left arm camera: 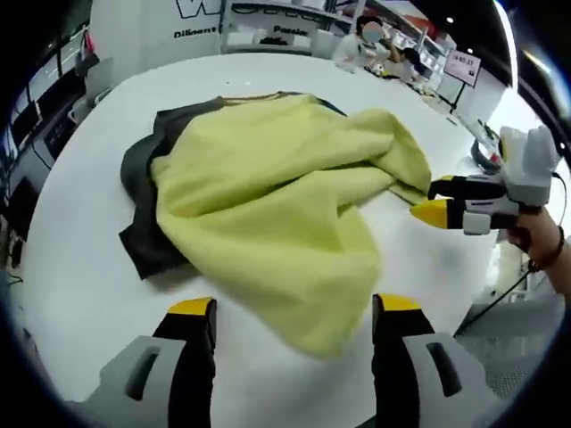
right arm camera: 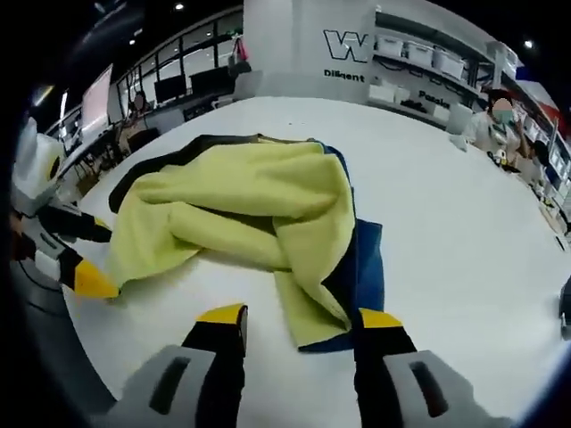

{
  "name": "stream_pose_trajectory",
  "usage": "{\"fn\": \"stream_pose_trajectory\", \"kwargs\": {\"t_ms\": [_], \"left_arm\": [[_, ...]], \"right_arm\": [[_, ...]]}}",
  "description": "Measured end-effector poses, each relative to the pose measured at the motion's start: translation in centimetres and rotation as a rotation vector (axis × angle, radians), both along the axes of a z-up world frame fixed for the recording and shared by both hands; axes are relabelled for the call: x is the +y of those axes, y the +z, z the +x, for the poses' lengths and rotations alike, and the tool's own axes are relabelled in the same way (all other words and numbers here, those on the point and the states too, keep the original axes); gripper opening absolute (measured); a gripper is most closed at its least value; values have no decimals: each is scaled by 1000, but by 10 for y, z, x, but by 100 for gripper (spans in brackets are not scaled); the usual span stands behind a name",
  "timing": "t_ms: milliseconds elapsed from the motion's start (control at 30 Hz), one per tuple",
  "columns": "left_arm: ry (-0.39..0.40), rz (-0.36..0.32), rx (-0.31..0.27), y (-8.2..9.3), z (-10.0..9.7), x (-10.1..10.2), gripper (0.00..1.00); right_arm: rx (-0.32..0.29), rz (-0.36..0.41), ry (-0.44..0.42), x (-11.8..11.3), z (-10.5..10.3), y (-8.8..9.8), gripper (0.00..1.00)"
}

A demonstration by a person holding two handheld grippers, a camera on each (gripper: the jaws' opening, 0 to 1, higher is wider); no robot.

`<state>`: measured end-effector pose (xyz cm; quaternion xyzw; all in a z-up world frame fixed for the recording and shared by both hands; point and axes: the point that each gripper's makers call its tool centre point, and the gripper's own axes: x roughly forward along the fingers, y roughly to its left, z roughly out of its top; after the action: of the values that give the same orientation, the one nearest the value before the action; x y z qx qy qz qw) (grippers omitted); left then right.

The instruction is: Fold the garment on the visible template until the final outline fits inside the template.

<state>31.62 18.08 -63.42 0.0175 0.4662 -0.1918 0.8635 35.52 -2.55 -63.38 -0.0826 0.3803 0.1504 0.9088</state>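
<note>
A yellow-green garment (left arm camera: 277, 205) lies crumpled on a dark template sheet (left arm camera: 143, 241) on the white table (left arm camera: 80, 294). My left gripper (left arm camera: 294, 308) stands open, and the garment's near hem lies between its spread jaws. My right gripper (left arm camera: 433, 201) comes in from the right, its tips just beside the garment's folded corner. In the right gripper view the garment (right arm camera: 241, 201) is bunched over a blue layer (right arm camera: 370, 263) and a black one (right arm camera: 156, 165). There my right gripper (right arm camera: 301, 316) is open around a hanging corner. The left gripper (right arm camera: 96, 259) shows at the far left edge.
A person's hand (left arm camera: 535, 236) holds the right gripper. A dark object (left arm camera: 486, 156) sits near the table's right edge. Shelves (right arm camera: 419, 58) and seated people (left arm camera: 375, 40) are beyond the table. Bare white tabletop (right arm camera: 464, 223) spreads to the right of the garment.
</note>
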Motion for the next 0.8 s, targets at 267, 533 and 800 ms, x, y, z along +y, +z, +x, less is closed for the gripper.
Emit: {"fn": "stream_pose_trajectory", "kwargs": {"t_ms": [267, 533, 800], "left_arm": [[6, 60, -25, -2, 3, 6, 39], [-7, 41, 0, -6, 0, 3, 2], [-22, 21, -8, 7, -1, 13, 2]], "right_arm": [[-29, -71, 7, -9, 5, -6, 27], [-57, -93, 27, -9, 9, -5, 11], [-56, -97, 42, -15, 9, 7, 1]]}}
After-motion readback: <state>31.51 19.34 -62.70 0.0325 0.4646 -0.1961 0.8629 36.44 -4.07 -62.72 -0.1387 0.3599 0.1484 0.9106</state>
